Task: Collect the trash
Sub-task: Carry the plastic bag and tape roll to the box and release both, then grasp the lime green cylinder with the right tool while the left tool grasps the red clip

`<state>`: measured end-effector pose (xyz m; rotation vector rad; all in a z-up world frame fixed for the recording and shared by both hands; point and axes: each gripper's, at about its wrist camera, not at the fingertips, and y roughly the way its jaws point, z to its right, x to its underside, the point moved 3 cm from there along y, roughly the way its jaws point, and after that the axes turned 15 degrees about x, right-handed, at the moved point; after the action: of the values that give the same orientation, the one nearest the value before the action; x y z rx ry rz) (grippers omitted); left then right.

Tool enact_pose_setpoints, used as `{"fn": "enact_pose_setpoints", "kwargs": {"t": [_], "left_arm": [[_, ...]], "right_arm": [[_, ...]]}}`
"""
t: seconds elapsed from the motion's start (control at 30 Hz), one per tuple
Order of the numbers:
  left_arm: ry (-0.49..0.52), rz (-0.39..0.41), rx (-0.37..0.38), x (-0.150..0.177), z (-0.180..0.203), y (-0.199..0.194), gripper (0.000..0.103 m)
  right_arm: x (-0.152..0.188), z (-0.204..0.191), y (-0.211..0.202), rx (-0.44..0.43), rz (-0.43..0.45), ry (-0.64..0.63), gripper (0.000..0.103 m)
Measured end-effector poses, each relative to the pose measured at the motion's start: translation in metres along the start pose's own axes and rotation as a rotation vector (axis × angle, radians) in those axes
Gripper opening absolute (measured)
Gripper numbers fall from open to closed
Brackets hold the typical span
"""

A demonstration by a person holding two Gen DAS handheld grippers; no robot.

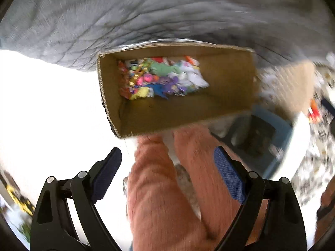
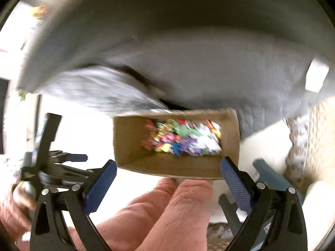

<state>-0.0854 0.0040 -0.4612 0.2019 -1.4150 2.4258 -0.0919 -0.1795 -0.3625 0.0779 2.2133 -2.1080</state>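
A brown cardboard box (image 1: pixel 226 79) stands open-topped below both grippers, its bottom covered with colourful crumpled wrappers and paper scraps (image 1: pixel 161 79). My left gripper (image 1: pixel 167 150) hangs above the box's near edge, jaws wide open and holding nothing. In the right wrist view the same box (image 2: pixel 129 138) and its trash (image 2: pixel 182 138) lie just ahead of my right gripper (image 2: pixel 168 161), which is also open and holds nothing. The left gripper (image 2: pixel 80 158) shows side-on at the left of that view. Both views are motion-blurred.
A grey quilted sofa cushion (image 1: pixel 146 14) rises behind the box. The person's legs in pink fleece trousers (image 1: pixel 155 188) stand under the grippers. At the right are a blue stool (image 1: pixel 272 138) and a speckled rug (image 1: pixel 314 167). The floor left of the box is bright white.
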Motion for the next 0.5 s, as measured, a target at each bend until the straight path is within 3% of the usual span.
{"fn": "enact_pose_setpoints", "kwargs": {"t": [0.1,0.17,0.3,0.43,0.5], "left_arm": [[0.114,0.008,0.041,0.024,0.033,-0.037,0.087],[0.188,0.046,0.063,0.038,0.053,-0.064,0.087],[0.223,0.113,0.114,0.046,0.072,-0.095,0.087],[0.21,0.168,0.124,0.044,0.08,-0.115,0.087],[0.196,0.202,0.123,0.045,0.084,-0.125,0.087]], "right_arm": [[-0.017,-0.005,-0.065,-0.066,0.12,-0.044,0.097],[-0.044,-0.004,-0.117,-0.092,0.272,-0.052,0.097],[-0.12,0.014,-0.156,-0.028,0.473,-0.026,0.097],[-0.203,0.035,-0.137,0.066,0.468,0.001,0.096],[-0.231,0.047,-0.126,0.06,0.442,0.027,0.092]]}}
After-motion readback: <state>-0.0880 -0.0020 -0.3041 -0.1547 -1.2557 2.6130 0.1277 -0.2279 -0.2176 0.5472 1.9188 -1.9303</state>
